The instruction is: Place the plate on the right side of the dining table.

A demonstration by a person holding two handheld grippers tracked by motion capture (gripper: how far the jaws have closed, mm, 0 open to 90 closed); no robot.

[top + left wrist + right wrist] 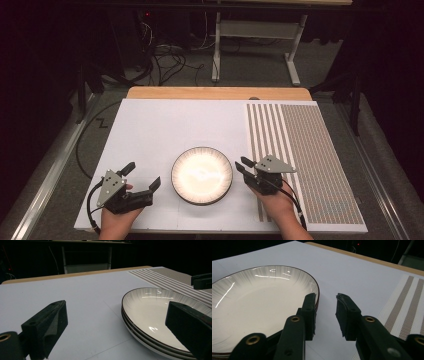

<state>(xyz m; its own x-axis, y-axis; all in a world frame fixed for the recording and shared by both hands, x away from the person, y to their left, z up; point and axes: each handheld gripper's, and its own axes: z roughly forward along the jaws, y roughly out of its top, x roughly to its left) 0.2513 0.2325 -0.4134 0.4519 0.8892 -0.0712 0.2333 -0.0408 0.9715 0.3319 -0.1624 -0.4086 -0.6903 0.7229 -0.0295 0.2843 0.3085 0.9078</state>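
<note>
So I had both tools parked around the stack of plates, which sat near my edge of the table. Left tool was just left of the stack, jaws spread wide and holding nothing. Right tool was just right of it, also released, one jaw nearly at the rim. My guess was a plate lift came next: I'd want a jaw slipped under only the top rim, or the whole stack tips. Right of the plates lay the striped placemat.
</note>
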